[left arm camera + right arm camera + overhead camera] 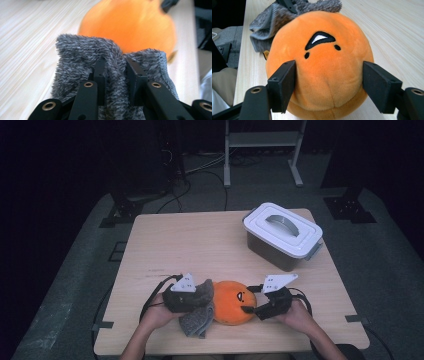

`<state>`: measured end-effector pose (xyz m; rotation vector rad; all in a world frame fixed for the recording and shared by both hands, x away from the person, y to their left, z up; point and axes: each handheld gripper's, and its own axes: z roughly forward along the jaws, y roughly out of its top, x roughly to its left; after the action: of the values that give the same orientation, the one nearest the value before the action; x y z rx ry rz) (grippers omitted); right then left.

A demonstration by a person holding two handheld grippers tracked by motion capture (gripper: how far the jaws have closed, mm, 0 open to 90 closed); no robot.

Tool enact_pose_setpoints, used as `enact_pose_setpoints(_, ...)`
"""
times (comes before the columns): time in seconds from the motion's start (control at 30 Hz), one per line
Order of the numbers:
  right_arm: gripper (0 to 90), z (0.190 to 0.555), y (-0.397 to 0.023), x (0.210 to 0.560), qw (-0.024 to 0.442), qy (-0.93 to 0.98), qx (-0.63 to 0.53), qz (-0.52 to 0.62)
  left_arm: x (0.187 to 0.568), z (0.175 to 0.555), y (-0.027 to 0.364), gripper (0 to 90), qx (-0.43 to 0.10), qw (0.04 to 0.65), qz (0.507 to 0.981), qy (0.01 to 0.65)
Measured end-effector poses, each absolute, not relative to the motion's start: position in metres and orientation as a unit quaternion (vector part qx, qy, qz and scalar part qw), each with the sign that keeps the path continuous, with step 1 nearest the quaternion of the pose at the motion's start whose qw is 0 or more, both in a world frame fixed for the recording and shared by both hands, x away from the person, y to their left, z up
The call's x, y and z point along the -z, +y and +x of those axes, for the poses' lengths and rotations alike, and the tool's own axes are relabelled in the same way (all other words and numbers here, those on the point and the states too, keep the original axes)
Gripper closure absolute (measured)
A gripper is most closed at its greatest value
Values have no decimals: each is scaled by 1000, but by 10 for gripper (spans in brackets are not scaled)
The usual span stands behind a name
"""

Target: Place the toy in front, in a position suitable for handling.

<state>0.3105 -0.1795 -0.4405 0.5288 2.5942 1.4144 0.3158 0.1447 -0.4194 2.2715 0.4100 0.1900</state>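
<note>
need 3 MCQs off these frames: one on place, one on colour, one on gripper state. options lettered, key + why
1. Where does the grey lidded plastic box stand?
A. far right of the wooden table
B. near left corner
C. on the floor

2. What colour is the round plush toy with the stitched face?
A. green
B. orange
C. white

3. What does the left gripper hold?
A. nothing, jaws wide open
B. the box lid
C. the fuzzy grey cloth

Key: 1 A, the high view shows it far right of the table. 2 B, orange in every view. 3 C, the left gripper view shows the jaws pinching a fold of cloth.
</note>
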Motion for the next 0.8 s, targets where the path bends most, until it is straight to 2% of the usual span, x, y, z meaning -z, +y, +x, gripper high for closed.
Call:
enact_pose_setpoints(0.2,275,309,-180,441,70,861,-471,179,411,314,145,729,-65,454,876,152)
enact_pose_setpoints(0.4,274,306,-169,438,85,862,-471,170,396,301,118,729,-65,495,860,105)
enact_pose_setpoints(0.53,274,305,-168,438,88,863,-469,167,404,300,108,729,-66,475,873,89)
enact_pose_setpoints(0.67,278,306,-170,439,88,863,-470,164,409,304,116,729,-67,468,877,91)
enact_pose_setpoints(0.8,278,308,-173,440,83,864,-468,165,416,311,138,726,-79,432,892,105)
